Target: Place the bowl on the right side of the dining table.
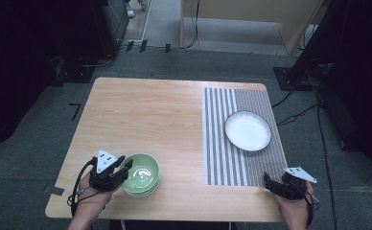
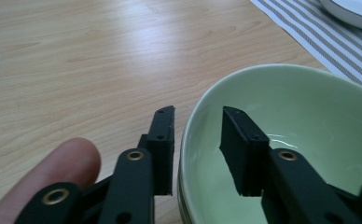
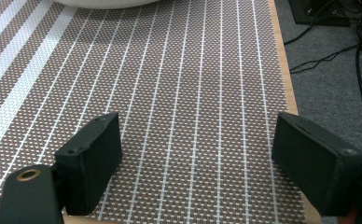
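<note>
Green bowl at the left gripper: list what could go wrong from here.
1. The left gripper straddles the rim of the green bowl, one jaw inside, one outside. A thin, glossy rim may slip when pinched and lifted.
2. The bowl looks like the top of a stack; a lift could drag or tip the one beneath.
3. The stack sits near the table front edge, so a jolt could push it off.

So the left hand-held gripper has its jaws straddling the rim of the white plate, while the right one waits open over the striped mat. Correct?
Not quite. The left hand-held gripper straddles the rim of the green bowl, one jaw outside and one inside, as the left gripper view shows. The white plate sits apart on the striped mat, where the right hand-held gripper does wait open.
</note>
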